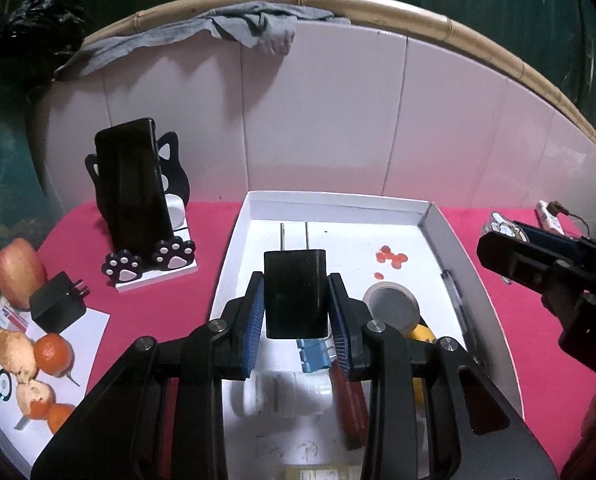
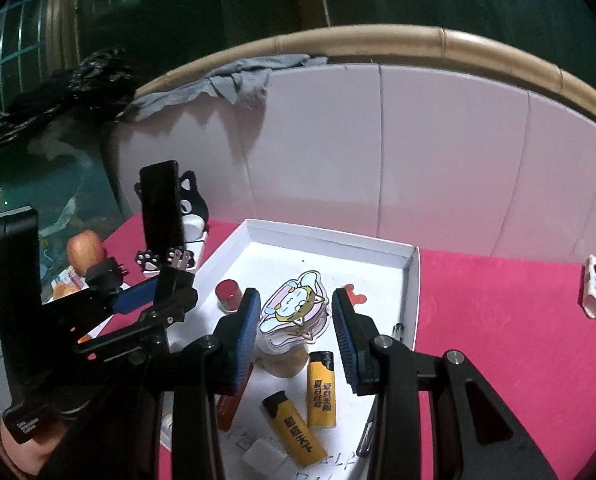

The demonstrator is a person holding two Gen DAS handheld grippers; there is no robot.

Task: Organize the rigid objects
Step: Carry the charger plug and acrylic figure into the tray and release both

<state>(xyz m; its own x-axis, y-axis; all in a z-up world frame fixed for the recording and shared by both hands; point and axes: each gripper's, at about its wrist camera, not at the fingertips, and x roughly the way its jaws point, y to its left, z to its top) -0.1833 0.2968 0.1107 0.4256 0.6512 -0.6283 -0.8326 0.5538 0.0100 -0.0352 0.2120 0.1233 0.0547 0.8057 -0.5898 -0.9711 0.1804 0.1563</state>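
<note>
My left gripper [image 1: 296,300] is shut on a black plug charger [image 1: 295,292], prongs pointing away, held above the white tray [image 1: 337,204]. It also shows in the right wrist view [image 2: 176,280] at the tray's left edge. My right gripper [image 2: 294,316] holds a clear acrylic cartoon charm [image 2: 294,312] between its blue pads [image 2: 244,332] over the tray; the jaws look wider than the charm. In the tray lie two yellow lighters [image 2: 319,388], a red cap [image 2: 228,294], a red-handled tool [image 1: 351,404], a white bottle [image 1: 282,396] and a grey disc [image 1: 391,306].
A black phone on a cat-shaped stand [image 1: 138,196] stands left of the tray on the pink cloth [image 1: 529,340]. A second black charger [image 1: 58,304], an apple [image 1: 16,272] and oranges [image 1: 52,354] lie at far left. A white power strip [image 2: 593,286] lies at right. A white panel wall stands behind.
</note>
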